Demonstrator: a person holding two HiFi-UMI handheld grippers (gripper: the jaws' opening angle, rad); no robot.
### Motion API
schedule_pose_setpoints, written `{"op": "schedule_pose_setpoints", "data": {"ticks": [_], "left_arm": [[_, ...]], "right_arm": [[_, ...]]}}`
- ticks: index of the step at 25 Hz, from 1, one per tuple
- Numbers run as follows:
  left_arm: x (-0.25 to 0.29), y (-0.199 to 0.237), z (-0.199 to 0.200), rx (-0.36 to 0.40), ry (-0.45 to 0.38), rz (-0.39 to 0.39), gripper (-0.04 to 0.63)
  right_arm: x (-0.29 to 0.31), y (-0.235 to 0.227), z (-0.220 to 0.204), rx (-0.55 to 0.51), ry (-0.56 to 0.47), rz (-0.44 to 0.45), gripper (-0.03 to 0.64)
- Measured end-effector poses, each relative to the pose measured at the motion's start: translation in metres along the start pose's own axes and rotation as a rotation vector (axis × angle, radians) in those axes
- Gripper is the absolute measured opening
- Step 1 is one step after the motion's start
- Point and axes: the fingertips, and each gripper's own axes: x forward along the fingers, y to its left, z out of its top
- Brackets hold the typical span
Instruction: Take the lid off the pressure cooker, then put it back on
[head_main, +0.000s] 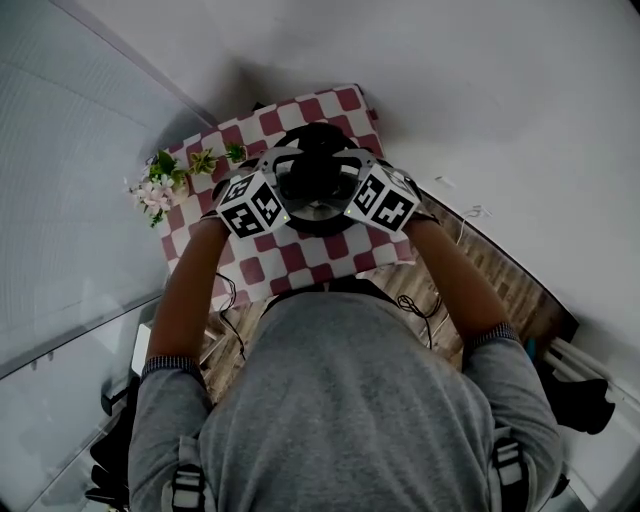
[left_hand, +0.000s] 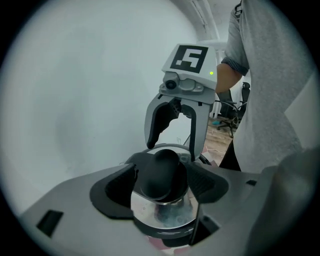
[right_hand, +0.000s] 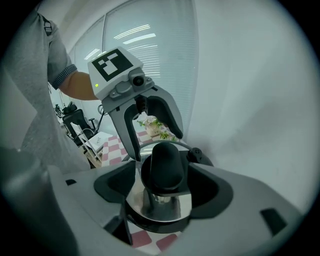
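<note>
Left fingers: your left gripper (left_hand: 161, 184) is clenched on the black rounded knob (left_hand: 159, 172).
Right fingers: your right gripper (right_hand: 162, 182) grasps the same knob from the opposite side.
Lid: the shiny steel pressure-cooker lid (left_hand: 167, 216) sits under the knob, mid-desk.
Desk: a red-and-white checked cloth (head_main: 300, 265), with pink flowers (head_main: 158, 190) at its far left.
Room: pale walls.

White walls (head_main: 500, 80) — wood floor (head_main: 492, 266), checkered table (head_main: 300, 262).
</note>
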Motion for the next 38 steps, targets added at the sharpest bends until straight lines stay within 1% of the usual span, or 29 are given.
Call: {"op": "schedule_pose_setpoints", "data": {"ticks": [4,11,14,17,23,26,31,33,38], "left_arm": [[0.008,0.001,-0.004,0.043,0.058,-0.076,0.341],[0.018,-0.002,-0.017,0.078,0.158,-0.198,0.341],[0.023,-0.004,-0.024,0.095,0.198,-0.233,0.341],[0.027,-0.006,-0.027,0.107,0.222,-0.265,0.341],[0.034,-0.008,-0.035,0.117,0.278,-0.315,0.341],[0.036,-0.009,-0.037,0.113,0.287,-0.332,0.341],[0.036,-0.007,-0.037,0.106,0.280,-0.341,0.333],[0.037,-0.006,-0.036,0.116,0.280,-0.338,0.305],[0.037,-0.006,-0.037,0.144,0.290,-0.332,0.302]], "right_arm": [[0.008,0.001,-0.003,-0.009,0.057,0.034,0.342],[0.022,-0.003,-0.009,-0.033,0.152,0.070,0.344],[0.026,-0.004,-0.014,-0.036,0.194,0.087,0.344],[0.030,-0.004,-0.018,-0.030,0.237,0.112,0.344],[0.039,-0.006,-0.024,-0.030,0.289,0.122,0.331],[0.041,-0.004,-0.025,-0.025,0.306,0.135,0.318],[0.040,-0.002,-0.022,-0.019,0.324,0.151,0.295],[0.040,-0.001,-0.023,-0.018,0.329,0.150,0.293],[0.039,-0.001,-0.023,-0.029,0.354,0.149,0.291]]}}
